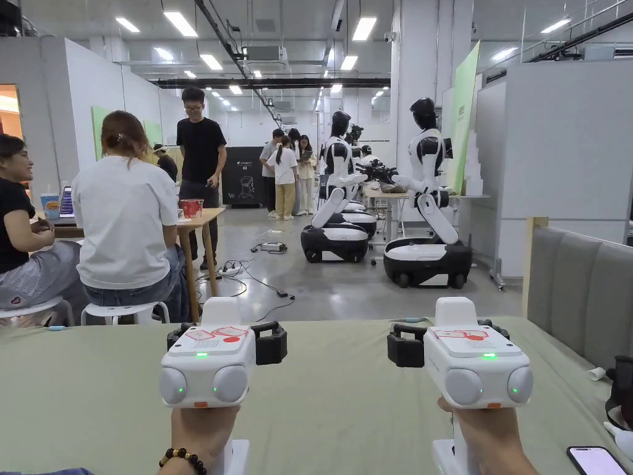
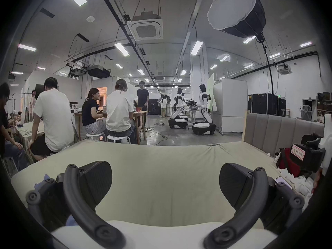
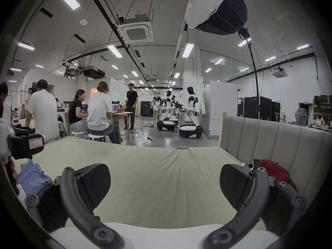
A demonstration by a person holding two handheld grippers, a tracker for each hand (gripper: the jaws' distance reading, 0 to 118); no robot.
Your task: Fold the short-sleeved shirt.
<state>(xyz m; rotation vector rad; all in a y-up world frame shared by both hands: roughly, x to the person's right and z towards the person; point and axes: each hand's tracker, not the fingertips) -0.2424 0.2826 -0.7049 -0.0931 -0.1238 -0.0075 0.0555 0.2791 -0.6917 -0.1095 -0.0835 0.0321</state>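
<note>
While both grippers hover level above the pale green bed (image 1: 346, 396), the left gripper (image 2: 165, 186) and the right gripper (image 3: 164, 188) each have their jaws spread wide apart with nothing between them. Crumpled light-blue cloth (image 3: 31, 178), apparently the short-sleeved shirt, lies near the bed's left edge, below and beside the left gripper. Near the right edge, by the grey headboard (image 1: 581, 290), lie a phone (image 1: 594, 461) and a red pouch (image 3: 274, 170).
</note>
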